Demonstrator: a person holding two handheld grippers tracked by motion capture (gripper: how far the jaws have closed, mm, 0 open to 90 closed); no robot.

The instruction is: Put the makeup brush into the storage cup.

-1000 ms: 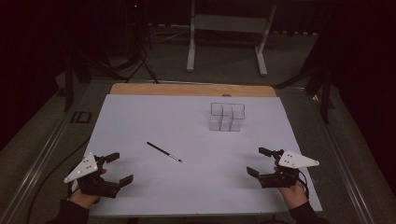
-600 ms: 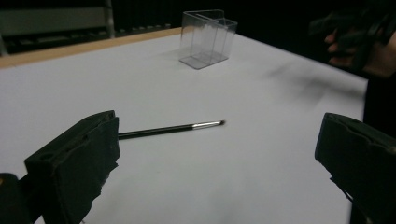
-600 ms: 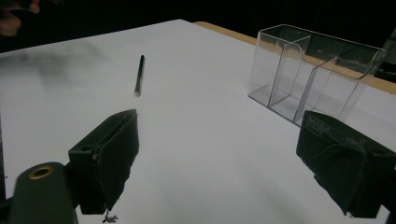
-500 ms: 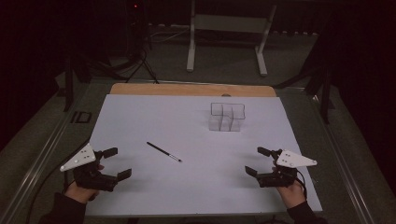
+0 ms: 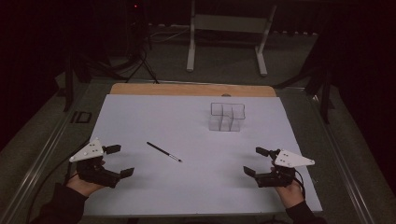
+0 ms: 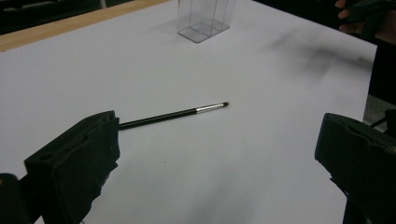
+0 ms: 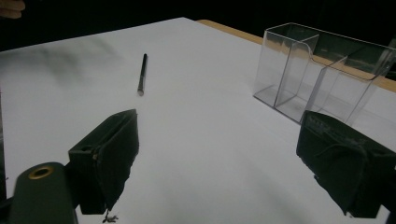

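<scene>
I see the white sheet (image 5: 154, 116) carrying a clear divided holder (image 5: 226, 116) far right of centre. My left gripper (image 5: 117, 161) and right gripper (image 5: 256, 161) hover near, jaws apart, empty. I judge the reach just beginning; next, close on the brush (image 5: 164, 152) lying left of centre.

High view above the person's side, looking forward and down over the whole white table (image 5: 187, 116), left gripper view low and close, facing the brush (image 6: 173, 114) and clear box (image 6: 203, 18), right gripper view low, both shared with it
</scene>
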